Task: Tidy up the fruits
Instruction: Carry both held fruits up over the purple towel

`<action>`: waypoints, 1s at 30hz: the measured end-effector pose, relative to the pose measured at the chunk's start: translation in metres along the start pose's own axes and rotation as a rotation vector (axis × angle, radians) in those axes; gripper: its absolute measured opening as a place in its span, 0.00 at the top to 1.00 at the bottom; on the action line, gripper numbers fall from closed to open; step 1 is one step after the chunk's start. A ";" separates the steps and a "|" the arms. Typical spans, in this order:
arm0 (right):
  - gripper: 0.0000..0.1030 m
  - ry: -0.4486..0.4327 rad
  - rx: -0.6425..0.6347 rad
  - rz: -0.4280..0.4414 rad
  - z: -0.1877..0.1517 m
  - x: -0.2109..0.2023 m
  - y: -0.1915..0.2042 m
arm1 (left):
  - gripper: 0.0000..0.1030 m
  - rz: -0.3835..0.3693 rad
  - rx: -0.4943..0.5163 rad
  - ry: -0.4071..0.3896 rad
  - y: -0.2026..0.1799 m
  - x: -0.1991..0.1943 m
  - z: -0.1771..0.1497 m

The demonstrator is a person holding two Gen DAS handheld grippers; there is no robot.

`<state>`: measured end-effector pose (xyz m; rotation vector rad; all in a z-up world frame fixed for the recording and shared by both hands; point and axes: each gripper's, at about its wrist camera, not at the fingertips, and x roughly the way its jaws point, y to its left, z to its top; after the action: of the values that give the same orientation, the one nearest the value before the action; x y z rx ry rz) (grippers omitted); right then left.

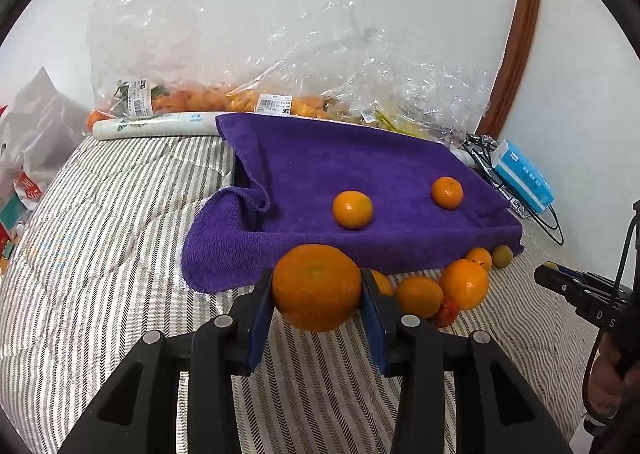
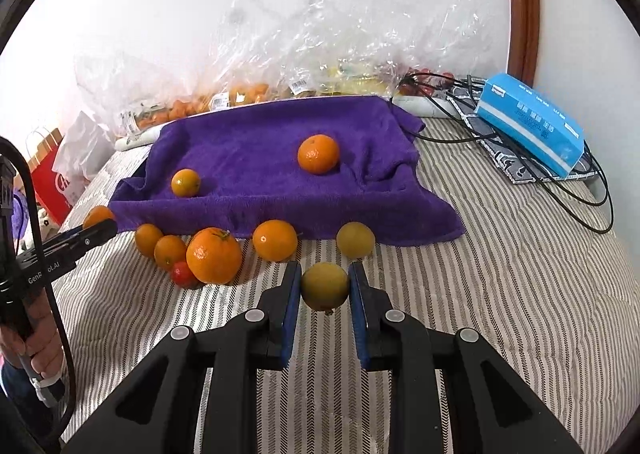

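Note:
My left gripper (image 1: pixel 317 290) is shut on a large orange (image 1: pixel 316 286), held above the striped bedding in front of the purple towel (image 1: pixel 340 158). Two small oranges (image 1: pixel 352 209) (image 1: pixel 447 192) lie on the towel. My right gripper (image 2: pixel 325 286) is shut on a yellow-green fruit (image 2: pixel 324 285). Another yellow-green fruit (image 2: pixel 355 239) lies beyond it by the towel's edge. Several oranges (image 2: pixel 214 255) (image 2: pixel 275 240) and a small red tomato (image 2: pixel 183 274) lie in a loose group on the bedding, left of my right gripper.
Clear plastic bags of fruit (image 1: pixel 240 94) lean on the wall behind the towel. A blue tissue box (image 2: pixel 532 122) and black cables (image 2: pixel 560 190) lie at the right. A red paper bag (image 2: pixel 48 182) stands at the left. The striped quilt (image 2: pixel 500 274) covers the bed.

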<state>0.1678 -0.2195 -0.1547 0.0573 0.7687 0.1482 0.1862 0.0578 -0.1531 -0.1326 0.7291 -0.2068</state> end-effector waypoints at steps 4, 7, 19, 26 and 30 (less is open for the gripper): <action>0.77 -0.004 0.001 -0.001 0.002 -0.001 0.000 | 0.63 -0.004 -0.016 -0.007 0.002 -0.001 0.001; 0.77 -0.007 0.000 -0.003 0.003 -0.001 0.001 | 0.63 -0.006 -0.023 -0.011 0.003 -0.002 0.002; 0.77 -0.020 -0.005 -0.007 0.008 -0.003 0.003 | 0.63 -0.012 -0.037 -0.033 0.005 -0.007 0.003; 0.77 -0.029 -0.013 -0.006 0.010 -0.005 0.005 | 0.63 -0.012 -0.042 -0.038 0.005 -0.008 0.004; 0.77 -0.037 -0.015 -0.010 0.012 -0.006 0.006 | 0.63 -0.012 -0.042 -0.045 0.005 -0.009 0.004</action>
<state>0.1714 -0.2146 -0.1411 0.0419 0.7310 0.1432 0.1828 0.0655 -0.1454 -0.1813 0.6888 -0.1989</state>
